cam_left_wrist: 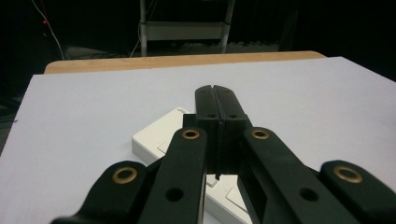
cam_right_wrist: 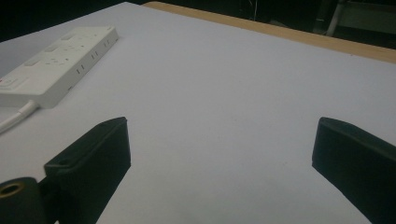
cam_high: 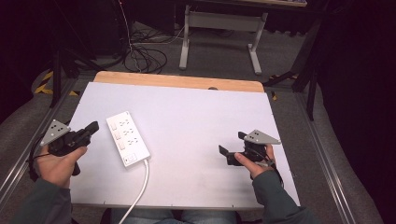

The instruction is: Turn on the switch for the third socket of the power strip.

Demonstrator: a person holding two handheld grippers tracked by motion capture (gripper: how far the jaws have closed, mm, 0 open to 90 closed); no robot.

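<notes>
Between the left jaws: nothing — in the left gripper view the two black jaws lie pressed flat together, tips pointing out over the power strip (cam_left_wrist: 161, 135).
Left gripper (cam_high: 93, 126): near the bench's left edge, held low, with its closed jaws aimed at the strip's left long side; close to it, but I cannot tell whether they touch.
Right jaws: wide apart, with only bare white bench top between them in the right gripper view.
Right gripper (cam_high: 231, 147): on the right half of the bench, well apart from the strip, with its opening turned left toward it.
Power strip: white, flat on the left half of the bench (cam_high: 196, 121), just right of the left gripper; in the right gripper view it lies far off at upper left (cam_right_wrist: 56, 65).
Long axis: runs from the far left toward the near middle, slightly slanted, with the switch end nearest the person.
Cord (cam_high: 140, 191): white, leaves the near end and runs off the bench's near edge.
Nearer hand: the left hand (cam_high: 58, 163), by a wide margin — my judgement is that any push or grasp of the strip falls to it, and the jaws would have to open first.
Open room: broad bare surface between the strip and the right gripper, and beyond the strip to the wooden far edge (cam_high: 177, 80); the strip's left side has little margin.
</notes>
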